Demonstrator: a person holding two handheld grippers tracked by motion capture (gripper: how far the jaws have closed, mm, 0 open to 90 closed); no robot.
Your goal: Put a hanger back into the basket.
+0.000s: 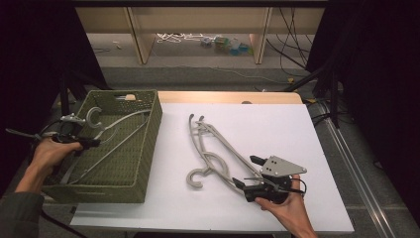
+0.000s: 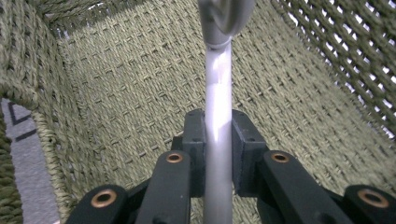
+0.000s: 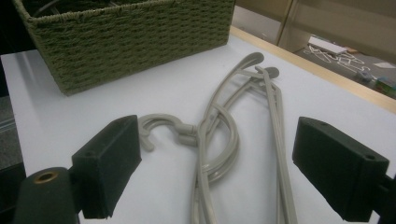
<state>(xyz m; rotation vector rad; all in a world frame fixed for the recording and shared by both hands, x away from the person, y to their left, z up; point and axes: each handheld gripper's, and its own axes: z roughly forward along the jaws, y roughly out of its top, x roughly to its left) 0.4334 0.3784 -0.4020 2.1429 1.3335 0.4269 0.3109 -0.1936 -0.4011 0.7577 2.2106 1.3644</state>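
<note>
The woven basket (image 1: 148,144) was olive green with an open lattice band near its rim. The hangers (image 1: 218,148) were plain pale grey, the table (image 1: 277,129) white, and the gripper jaws black.

This looks like a lab or a recording room. A white table (image 1: 277,129) stands between black curtains (image 1: 376,74). Loose cables (image 1: 292,44) lie on the grey floor (image 1: 198,64), beside plain wooden shelving (image 1: 143,34) and some small objects (image 1: 225,44).

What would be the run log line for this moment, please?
left gripper: shut on hanger in basket | right gripper: open by hangers on table
</note>
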